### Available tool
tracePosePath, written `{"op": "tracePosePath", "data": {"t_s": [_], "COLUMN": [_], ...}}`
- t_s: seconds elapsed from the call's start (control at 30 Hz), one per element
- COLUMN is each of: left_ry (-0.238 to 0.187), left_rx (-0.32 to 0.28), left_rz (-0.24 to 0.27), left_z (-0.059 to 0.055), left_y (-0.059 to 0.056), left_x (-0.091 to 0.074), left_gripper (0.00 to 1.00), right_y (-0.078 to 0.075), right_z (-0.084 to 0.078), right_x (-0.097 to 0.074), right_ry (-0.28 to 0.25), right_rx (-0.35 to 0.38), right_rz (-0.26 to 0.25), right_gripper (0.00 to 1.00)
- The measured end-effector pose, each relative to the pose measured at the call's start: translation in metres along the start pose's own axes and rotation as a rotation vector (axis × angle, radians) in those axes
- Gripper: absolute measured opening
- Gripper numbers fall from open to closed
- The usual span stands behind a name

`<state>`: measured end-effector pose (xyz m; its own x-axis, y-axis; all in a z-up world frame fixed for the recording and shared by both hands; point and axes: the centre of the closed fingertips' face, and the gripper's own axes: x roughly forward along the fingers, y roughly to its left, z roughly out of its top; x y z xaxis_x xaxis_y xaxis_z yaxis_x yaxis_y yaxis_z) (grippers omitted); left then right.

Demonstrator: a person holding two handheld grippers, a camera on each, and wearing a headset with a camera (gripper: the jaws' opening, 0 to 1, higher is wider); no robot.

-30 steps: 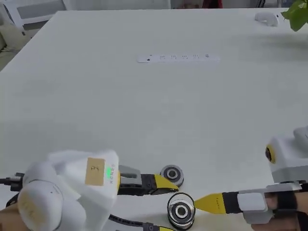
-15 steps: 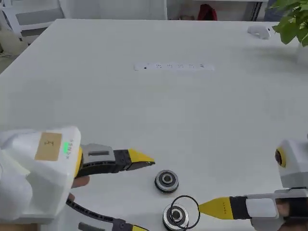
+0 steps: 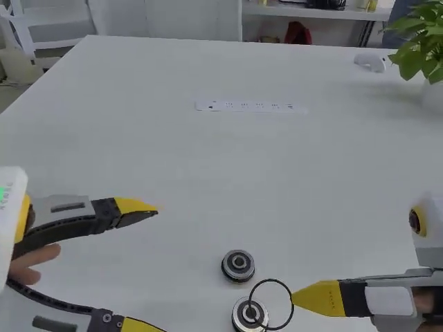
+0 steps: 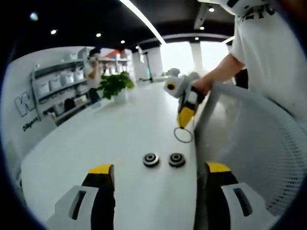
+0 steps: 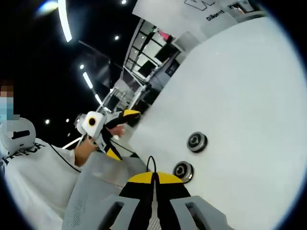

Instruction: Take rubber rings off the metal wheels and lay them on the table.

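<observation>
Two yellow-tipped jaws of the left gripper (image 3: 158, 270) stand wide apart above the white table (image 3: 208, 166), holding nothing. To their right, two small round metal wheels (image 3: 238, 265) lie flat, hubs up. A thin black rubber ring (image 3: 271, 280), face tilted upward, overlaps the nearer wheel (image 3: 248, 315). The right gripper (image 3: 299, 299) pinches its rim, jaws closed. Wall lettering in the left gripper view starts with W; the rest is unreadable.

On white table (image 3: 208, 173), metal wheel (image 3: 248, 315) seen lying flat just ahead of right gripper (image 3: 294, 299), second wheel (image 3: 238, 265) close beside it, apart. Power strip (image 3: 243, 106) laid well beyond gripper; small white object (image 3: 370, 62) farther still.
</observation>
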<state>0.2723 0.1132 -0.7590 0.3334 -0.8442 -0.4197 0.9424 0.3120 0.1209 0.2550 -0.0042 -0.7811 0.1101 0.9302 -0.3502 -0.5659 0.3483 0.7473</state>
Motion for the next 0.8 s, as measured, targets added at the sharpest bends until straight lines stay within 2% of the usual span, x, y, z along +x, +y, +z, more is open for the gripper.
{"op": "tracePosePath", "data": {"t_s": [0.2, 0.27, 0.4, 0.47, 0.63, 0.67, 0.73, 0.8], "left_ry": [-0.004, -0.009, -0.001, 0.033, 0.046, 0.047, 0.046, 0.035], "left_rx": [-0.033, -0.064, -0.111, -0.131, -0.194, -0.211, -0.245, -0.264], "left_rz": [0.054, 0.095, 0.143, 0.18, 0.21, 0.229, 0.258, 0.261], "left_z": [-0.009, -0.013, -0.021, -0.032, -0.041, -0.043, -0.044, -0.041], "left_y": [0.002, 0.006, 0.008, 0.009, 0.008, 0.009, 0.011, 0.007], "left_x": [-0.018, -0.024, -0.032, -0.036, -0.047, -0.05, -0.055, -0.06], "left_gripper": [0.8, 0.81, 0.95, 1.0, 1.0, 1.0, 1.0, 1.0], "right_y": [0.004, 0.006, 0.004, 0.005, 0.008, 0.009, 0.009, 0.006], "right_z": [0.01, 0.013, 0.021, 0.024, 0.033, 0.035, 0.038, 0.042], "right_x": [-0.002, -0.003, -0.004, -0.004, -0.002, -0.002, -0.001, 0.002], "right_ry": [-0.006, -0.008, -0.029, -0.037, -0.04, -0.041, -0.043, -0.045], "right_rx": [-0.025, -0.032, -0.042, -0.045, -0.079, -0.081, -0.087, -0.087], "right_rz": [-0.007, -0.007, -0.014, -0.012, -0.017, -0.017, -0.021, -0.052], "right_gripper": [0.0, 0.0, 0.0, 0.0, 0.0, 0.0, 0.0, 0.0]}}
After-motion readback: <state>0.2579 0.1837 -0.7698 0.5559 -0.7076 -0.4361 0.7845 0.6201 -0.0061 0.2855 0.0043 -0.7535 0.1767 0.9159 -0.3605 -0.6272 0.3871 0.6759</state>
